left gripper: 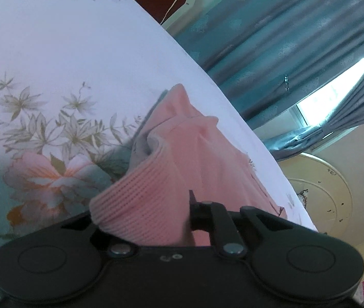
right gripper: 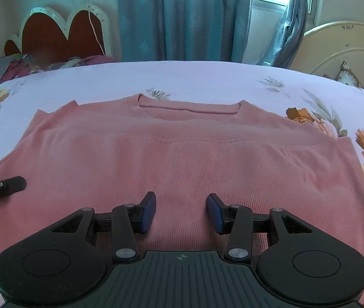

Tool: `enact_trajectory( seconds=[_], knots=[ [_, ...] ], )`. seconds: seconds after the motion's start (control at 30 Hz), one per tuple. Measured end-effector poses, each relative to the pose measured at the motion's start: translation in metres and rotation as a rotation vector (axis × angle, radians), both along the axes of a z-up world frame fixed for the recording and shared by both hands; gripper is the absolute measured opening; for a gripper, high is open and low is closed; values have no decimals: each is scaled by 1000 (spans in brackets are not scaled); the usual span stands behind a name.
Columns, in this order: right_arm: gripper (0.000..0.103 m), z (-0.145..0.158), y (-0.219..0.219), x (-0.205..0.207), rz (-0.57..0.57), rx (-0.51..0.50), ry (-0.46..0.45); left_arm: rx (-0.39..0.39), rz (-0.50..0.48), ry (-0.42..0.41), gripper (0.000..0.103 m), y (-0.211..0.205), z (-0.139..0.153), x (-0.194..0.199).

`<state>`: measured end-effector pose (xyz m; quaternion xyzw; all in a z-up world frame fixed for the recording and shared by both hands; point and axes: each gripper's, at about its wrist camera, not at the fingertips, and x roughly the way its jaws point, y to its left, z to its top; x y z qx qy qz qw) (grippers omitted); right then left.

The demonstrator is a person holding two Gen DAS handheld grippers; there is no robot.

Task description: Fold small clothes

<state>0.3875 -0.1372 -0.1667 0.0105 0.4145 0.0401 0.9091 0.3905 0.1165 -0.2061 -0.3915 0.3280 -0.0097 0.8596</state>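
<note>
Two grippers work one pink sweater (right gripper: 182,159), which lies flat on the bed (right gripper: 182,77) with its neckline at the far side and its hem nearest the right gripper (right gripper: 181,211). Its long axis runs left to right across that view. Those right fingers (right gripper: 148,211) stand apart over the hem, gripping nothing. At the sweater's left edge, the left gripper (left gripper: 179,220) is clenched on a bunched ribbed fold. I judge the fold will be carried rightward, across the body.
</note>
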Motion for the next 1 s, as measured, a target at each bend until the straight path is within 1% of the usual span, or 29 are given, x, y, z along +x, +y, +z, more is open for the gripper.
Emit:
enact_trajectory(
  seconds=[0.07,0.23,0.3,0.37,0.4,0.47,0.57,0.63,0.7,0.77,0.8,0.87,0.9,0.93,0.97,1.0],
  knots=[
    [44,0,2,0,8,-8,-3,28,-1,-13,11,-4,6,0],
    [44,3,-5,2,31,30,-2,142,-8,-61,11,-23,32,3],
    [44,6,-14,2,35,77,-7,193,-27,-91,10,-38,48,4],
    [44,12,-29,0,19,157,-23,250,-62,-133,10,-57,66,8],
    [44,16,-37,-2,6,185,-32,282,-90,-158,10,-70,77,12],
    [44,24,-57,-6,-14,228,-46,320,-147,-196,10,-95,94,16],
    [44,35,-97,-15,-62,272,-56,376,-271,-273,10,-152,117,24],
    [44,41,-128,-23,-106,294,-61,400,-372,-315,10,-197,124,27],
    [44,44,-160,-33,-155,303,-63,412,-471,-335,10,-242,122,27],
    [45,44,-193,-43,-207,311,-57,439,-563,-333,10,-282,111,23],
    [45,43,-208,-47,-233,321,-48,462,-617,-319,11,-303,100,21],
    [45,40,-235,-54,-276,342,-32,535,-724,-272,13,-339,75,14],
    [45,39,-245,-58,-287,350,-29,572,-773,-226,19,-353,62,10],
    [45,40,-253,-61,-291,364,-30,593,-793,-207,25,-359,54,5],
    [45,40,-259,-63,-283,380,-35,618,-796,-217,26,-362,51,-3],
    [45,42,-262,-65,-273,390,-36,641,-799,-238,31,-362,52,-11]
  ],
)
